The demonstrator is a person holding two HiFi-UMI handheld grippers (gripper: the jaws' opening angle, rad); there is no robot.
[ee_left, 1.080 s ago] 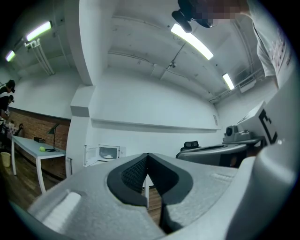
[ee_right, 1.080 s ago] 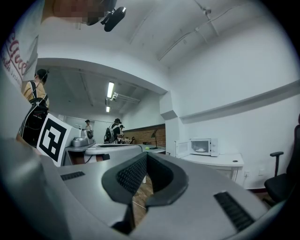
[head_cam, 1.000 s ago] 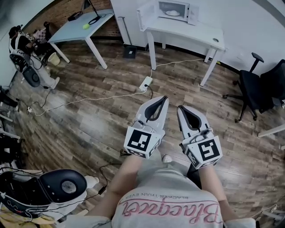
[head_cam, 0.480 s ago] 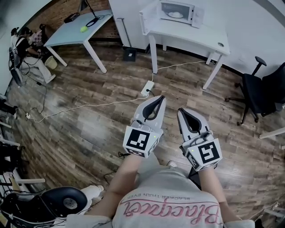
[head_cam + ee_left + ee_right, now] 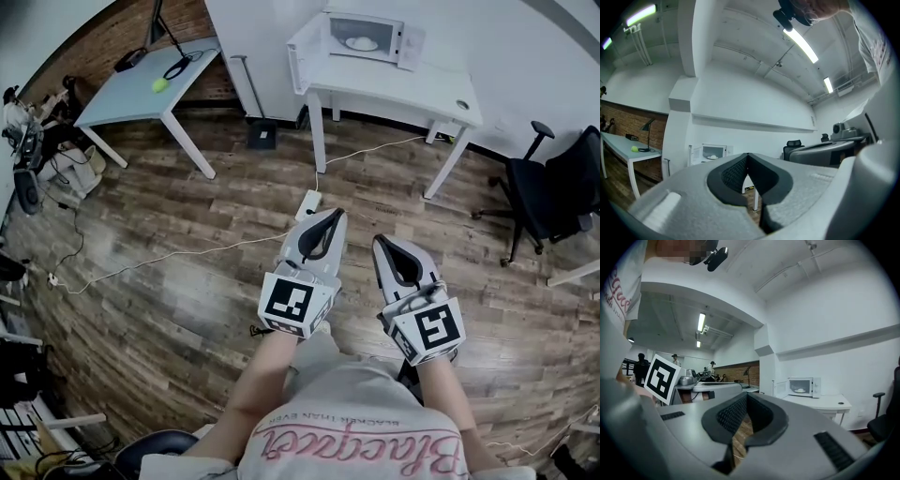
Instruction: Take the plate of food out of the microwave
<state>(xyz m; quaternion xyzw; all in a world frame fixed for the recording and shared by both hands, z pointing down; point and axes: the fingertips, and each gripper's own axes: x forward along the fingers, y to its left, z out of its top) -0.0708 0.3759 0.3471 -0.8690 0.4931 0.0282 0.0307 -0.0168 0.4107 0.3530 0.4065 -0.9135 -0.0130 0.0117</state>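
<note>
The white microwave (image 5: 364, 37) stands on a white table (image 5: 412, 92) across the room, its door (image 5: 306, 41) swung open to the left. A plate of food (image 5: 361, 43) sits inside it, also visible as the plate (image 5: 712, 156) in the left gripper view and the plate (image 5: 800, 391) in the right gripper view. My left gripper (image 5: 330, 215) and right gripper (image 5: 382, 242) are held side by side over the wooden floor, far from the table. Both are shut with nothing between the jaws: left gripper (image 5: 747, 155), right gripper (image 5: 747, 395).
A pale table (image 5: 141, 98) with a green ball (image 5: 159, 84) and a lamp stands at the left. A black office chair (image 5: 553, 187) is to the right. A power strip (image 5: 307, 202) and cables lie on the floor ahead.
The view has shifted over the floor, with the microwave table shifting in the picture. The equipment at lower left has slid out of sight. Both grippers stay shut.
</note>
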